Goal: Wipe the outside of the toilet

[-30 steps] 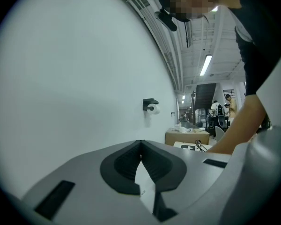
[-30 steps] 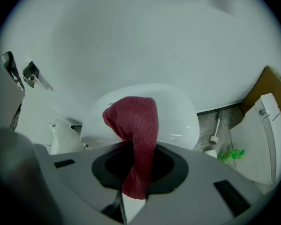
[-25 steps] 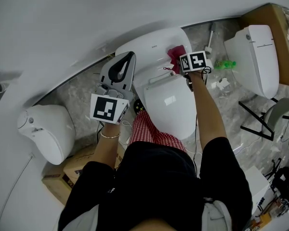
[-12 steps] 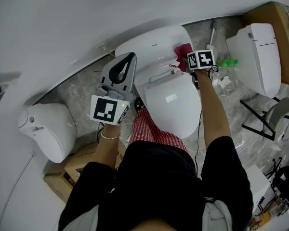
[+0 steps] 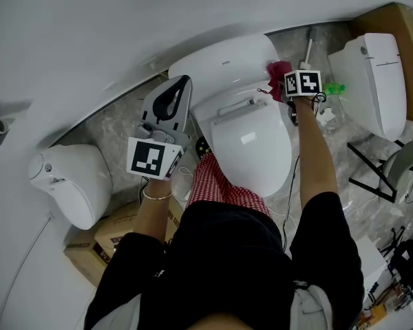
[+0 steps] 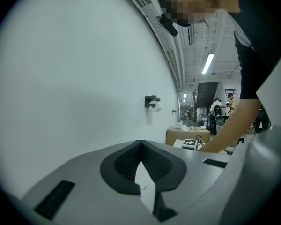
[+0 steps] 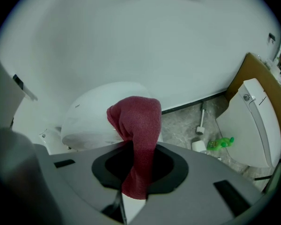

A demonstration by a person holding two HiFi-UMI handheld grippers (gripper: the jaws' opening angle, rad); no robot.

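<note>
The wiping looked to be under way rather than done: the right gripper was clamped on the one red cloth. The cloth stood at the rear right of the toilet, up against the right end of its tank near the seat hinge. Whether it actually pressed on the porcelain could not be told from any view. No streaks or wet patches showed on the white surfaces, so what had been covered was a matter of judgement. The closed lid, the bowl's flanks, the front and the whole left side all appeared to be left to do. The left gripper took no part. It was held off to the toilet's left with its jaws together and nothing between them, aimed towards the bare wall. By count there were two grippers and one cloth. There were three toilets (the one being worked on, a second toilet to the person's left and a third toilet to the right). One green bottle and one toilet brush lay on the floor between the middle and right toilets. Two cardboard boxes were in view, one box by the left toilet and another box behind the right one.
</note>
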